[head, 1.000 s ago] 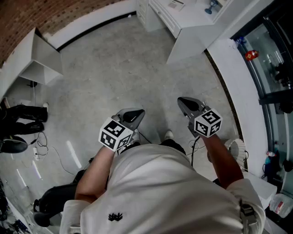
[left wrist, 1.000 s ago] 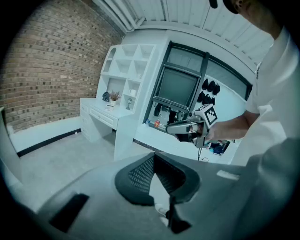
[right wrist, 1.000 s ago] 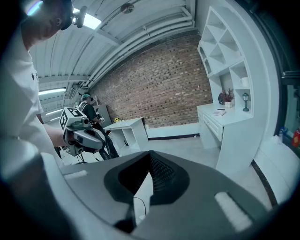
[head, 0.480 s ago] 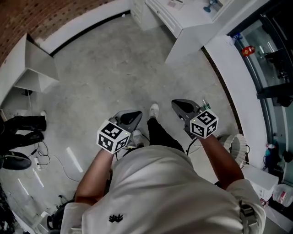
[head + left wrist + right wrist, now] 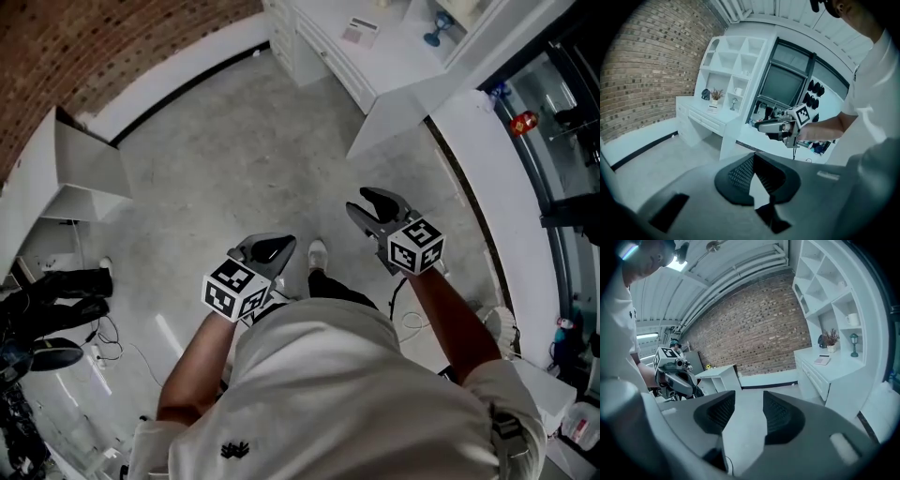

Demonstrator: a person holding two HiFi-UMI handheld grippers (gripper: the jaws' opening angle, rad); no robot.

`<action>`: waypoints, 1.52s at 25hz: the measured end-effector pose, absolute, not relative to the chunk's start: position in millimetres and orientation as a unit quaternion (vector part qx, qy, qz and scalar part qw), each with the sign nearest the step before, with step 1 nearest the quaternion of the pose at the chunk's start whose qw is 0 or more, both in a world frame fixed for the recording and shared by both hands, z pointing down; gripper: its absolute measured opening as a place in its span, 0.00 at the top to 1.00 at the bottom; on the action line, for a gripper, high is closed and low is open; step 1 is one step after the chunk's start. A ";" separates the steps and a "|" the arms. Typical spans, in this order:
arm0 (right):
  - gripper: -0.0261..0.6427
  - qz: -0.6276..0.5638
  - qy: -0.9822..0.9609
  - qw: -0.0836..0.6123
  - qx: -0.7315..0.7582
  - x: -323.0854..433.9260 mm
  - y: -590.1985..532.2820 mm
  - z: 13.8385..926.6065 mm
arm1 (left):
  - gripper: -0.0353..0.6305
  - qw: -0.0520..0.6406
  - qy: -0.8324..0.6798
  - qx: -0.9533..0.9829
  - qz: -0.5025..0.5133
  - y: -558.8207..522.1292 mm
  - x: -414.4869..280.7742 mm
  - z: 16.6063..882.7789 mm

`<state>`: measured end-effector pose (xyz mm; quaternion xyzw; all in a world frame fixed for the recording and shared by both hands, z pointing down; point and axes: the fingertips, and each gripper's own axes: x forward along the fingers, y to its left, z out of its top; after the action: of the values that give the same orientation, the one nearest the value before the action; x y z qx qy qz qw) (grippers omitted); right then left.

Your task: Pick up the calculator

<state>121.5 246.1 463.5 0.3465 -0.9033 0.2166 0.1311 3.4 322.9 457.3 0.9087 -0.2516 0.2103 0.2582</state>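
Observation:
The calculator (image 5: 359, 31) is a small pale slab lying flat on the white desk (image 5: 403, 66) at the top of the head view. It also shows in the right gripper view, calculator (image 5: 821, 360), on the desk top beside a small lamp. Both grippers hang in the air over the grey floor, well short of the desk. My left gripper (image 5: 279, 246) has its pads together at the tips and holds nothing; the same shows for the left gripper (image 5: 753, 155) in its own view. My right gripper (image 5: 359, 202) is opening, and the right gripper (image 5: 749, 398) has only floor between its pads.
White shelving (image 5: 825, 282) rises above the desk. A low white table (image 5: 84, 164) stands at the left by the brick wall (image 5: 112, 37). Cables (image 5: 112, 333) and dark gear lie on the floor at the lower left. Glass panels (image 5: 553, 141) line the right side. My shoe (image 5: 317, 253) shows between the grippers.
The person has walked toward the desk, which now reaches further into the head view. The right gripper's jaws have parted. The left gripper stays shut.

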 end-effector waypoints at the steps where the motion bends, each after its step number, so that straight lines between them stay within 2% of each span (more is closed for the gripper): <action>1: 0.66 0.216 -0.903 0.128 0.349 127.7 229.6 462.9 | 0.94 0.254 -0.251 0.910 0.210 308.9 9.9 454.4; 9: 0.64 0.222 -0.896 0.124 0.363 159.9 120.7 470.5 | 0.94 0.253 -0.246 0.913 0.206 219.9 27.0 450.5; 21: 0.67 0.205 -0.874 0.164 0.409 140.6 -28.8 481.9 | 0.94 0.240 -0.217 0.927 0.191 54.5 -29.5 455.6; 29: 0.68 0.207 -0.860 0.153 0.441 123.7 -125.7 470.0 | 0.94 0.212 -0.152 0.942 0.210 -35.3 -64.4 454.7; 38: 0.69 0.210 -0.849 0.178 0.451 151.6 -221.4 491.9 | 0.94 0.226 -0.152 0.940 0.203 -112.6 -61.1 471.3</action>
<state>151.6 -221.4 491.9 0.4508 -0.8491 0.2102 0.1776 -61.1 -112.6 471.3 0.9403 -0.1520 0.2035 0.2264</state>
